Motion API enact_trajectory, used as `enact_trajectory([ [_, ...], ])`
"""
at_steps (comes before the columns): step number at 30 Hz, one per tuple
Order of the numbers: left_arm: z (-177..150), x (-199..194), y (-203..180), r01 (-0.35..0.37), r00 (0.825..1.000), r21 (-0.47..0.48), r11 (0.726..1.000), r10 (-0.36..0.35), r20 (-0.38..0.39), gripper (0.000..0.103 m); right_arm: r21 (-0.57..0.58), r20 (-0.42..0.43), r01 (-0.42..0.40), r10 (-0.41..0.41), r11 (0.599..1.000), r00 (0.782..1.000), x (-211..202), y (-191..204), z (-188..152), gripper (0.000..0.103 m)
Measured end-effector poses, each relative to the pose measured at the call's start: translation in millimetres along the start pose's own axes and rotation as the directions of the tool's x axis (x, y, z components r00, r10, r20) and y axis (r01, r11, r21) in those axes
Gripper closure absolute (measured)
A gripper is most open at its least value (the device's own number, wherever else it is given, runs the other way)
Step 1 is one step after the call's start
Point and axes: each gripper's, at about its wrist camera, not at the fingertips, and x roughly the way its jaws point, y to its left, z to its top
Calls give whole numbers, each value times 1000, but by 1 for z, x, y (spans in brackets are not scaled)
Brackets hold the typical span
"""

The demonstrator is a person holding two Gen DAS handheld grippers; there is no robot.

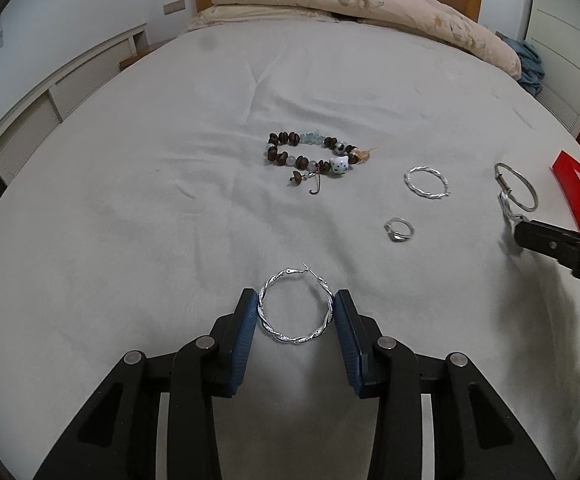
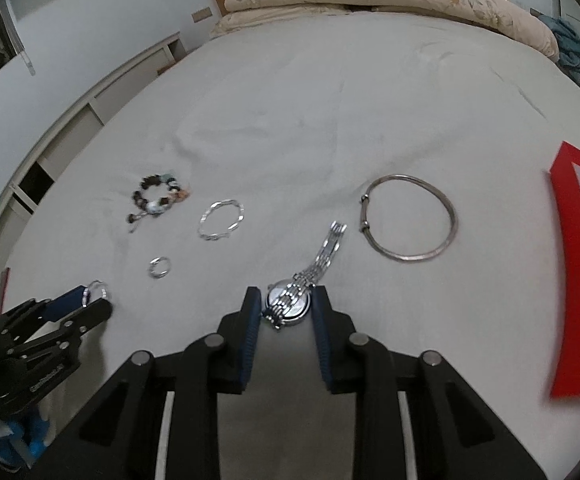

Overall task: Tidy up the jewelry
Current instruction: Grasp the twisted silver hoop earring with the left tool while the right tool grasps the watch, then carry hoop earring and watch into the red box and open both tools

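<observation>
Twisted silver hoop earring (image 1: 296, 307) between the left claw (image 1: 295, 304) pads, touching both, seemingly gripped. Silver watch (image 2: 289, 305) likewise pinched in the right claw (image 2: 286, 302). Pick-up step; next, probably lifting toward red box (image 2: 574, 280), far right.

Both grippers (image 1: 296, 312) (image 2: 286, 306): black plastic linkages w/ silver pivot pins, ribbed blue pads (image 1: 246, 320).

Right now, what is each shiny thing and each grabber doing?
left gripper: shut on twisted hoop earring
right gripper: shut on watch
second twisted hoop: lying flat, loose
ring: lying loose
bead bracelet: lying closed in a loop
bangle: lying flat
red box: open
</observation>
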Motion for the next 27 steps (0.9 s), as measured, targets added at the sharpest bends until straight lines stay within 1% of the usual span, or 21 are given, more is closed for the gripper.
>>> enact_trajectory([
  [6, -4, -28, -6, 6, 1000, -6, 1000, -6, 18, 64, 78, 44, -71, 68, 994, 997, -48, -9, -15, 79],
  [8, -7, -39, -12, 14, 1000, -9, 1000, -14, 24, 64, 94, 59, -84, 79, 992, 995, -66, -12, -22, 80],
  [9, -8, -44, -15, 19, 999, -9, 1000, -19, 27, 64, 94, 64, -87, 81, 992, 995, -75, -12, -26, 81],
  [10, -9, -49, -18, 24, 999, -7, 1000, -24, 31, 64, 94, 70, -89, 82, 992, 994, -84, -14, -29, 93],
  [14, -11, -70, -39, 57, 997, 12, 998, -57, 49, 64, 112, 97, -80, 69, 990, 993, -123, -24, -40, 93],
  [19, -5, -88, -83, 111, 991, 48, 993, -114, 74, 64, 137, 131, -51, 33, 989, 991, -166, -53, -49, 93],
  [22, 2, -96, -116, 148, 984, 87, 985, -156, 87, 64, 145, 155, -23, 0, 989, 988, -188, -74, -50, 93],
  [25, 15, -100, -155, 202, 973, 128, 971, -214, 90, 64, 160, 186, 4, -34, 987, 982, -207, -98, -46, 93],
  [27, 23, -100, -181, 224, 966, 163, 961, -240, 92, 64, 161, 204, 30, -63, 986, 977, -218, -117, -39, 93],
])
